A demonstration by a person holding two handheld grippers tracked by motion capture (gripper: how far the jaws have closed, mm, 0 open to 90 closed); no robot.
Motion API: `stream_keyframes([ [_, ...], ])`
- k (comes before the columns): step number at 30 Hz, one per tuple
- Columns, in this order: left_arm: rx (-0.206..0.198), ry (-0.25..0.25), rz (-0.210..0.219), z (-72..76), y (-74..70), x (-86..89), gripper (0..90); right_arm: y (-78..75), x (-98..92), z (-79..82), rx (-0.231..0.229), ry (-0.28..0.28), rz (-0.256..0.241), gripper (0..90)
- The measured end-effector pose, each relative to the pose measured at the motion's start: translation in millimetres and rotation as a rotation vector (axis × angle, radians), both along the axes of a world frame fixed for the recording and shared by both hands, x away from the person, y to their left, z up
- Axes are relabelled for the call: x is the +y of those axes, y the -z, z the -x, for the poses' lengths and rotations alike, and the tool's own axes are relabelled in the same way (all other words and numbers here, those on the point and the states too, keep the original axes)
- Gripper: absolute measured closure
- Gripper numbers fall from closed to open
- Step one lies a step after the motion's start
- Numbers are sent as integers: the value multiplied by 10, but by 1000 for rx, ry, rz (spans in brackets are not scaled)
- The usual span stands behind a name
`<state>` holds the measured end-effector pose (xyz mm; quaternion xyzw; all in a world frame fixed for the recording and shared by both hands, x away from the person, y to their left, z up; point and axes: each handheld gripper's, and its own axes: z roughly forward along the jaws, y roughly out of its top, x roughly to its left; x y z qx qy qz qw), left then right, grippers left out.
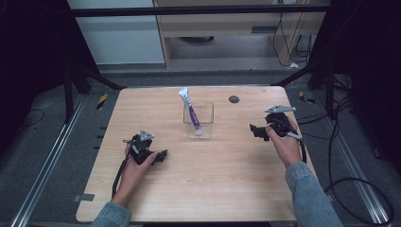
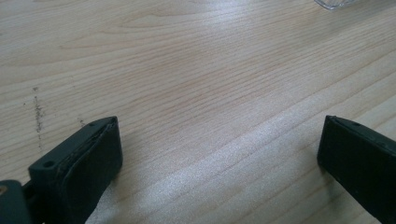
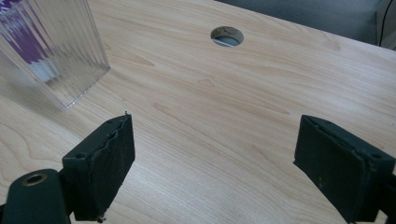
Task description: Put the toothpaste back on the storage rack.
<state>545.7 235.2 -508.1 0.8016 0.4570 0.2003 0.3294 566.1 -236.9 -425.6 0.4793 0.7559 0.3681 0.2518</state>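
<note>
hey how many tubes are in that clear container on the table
1. A single purple and white tube leans inside the clear container at the table's middle, its flat end sticking out over the rim. The ribbed walls blur the inside, so something small could be hidden.

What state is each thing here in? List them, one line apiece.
Tube: standing tilted in the container, top sticking out above the rim.
Clear container: upright on the table, holding the tube.
Left gripper: jaws open, holding nothing.
Right gripper: jaws open, holding nothing.
Table: bare wood, one round hole.

tube (image 1: 191, 112) | white-purple | leaning in clear container (image 1: 206, 124) | table centre
</note>
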Motion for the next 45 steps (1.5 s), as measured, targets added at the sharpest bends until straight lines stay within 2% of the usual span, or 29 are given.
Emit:
stream_keyframes([
  [14, 0, 0, 0, 0, 0, 0, 0, 236, -151, 17, 46, 33, 4, 124],
  [31, 0, 0, 0, 0, 0, 0, 0, 504, -148, -3, 96, 31, 19, 121],
  [37, 0, 0, 0, 0, 0, 0, 0, 619, -157, -39, 118, 53, -1, 118],
  [45, 0, 0, 0, 0, 0, 0, 0, 696, -134, -100, 115, 75, -35, 118],
])
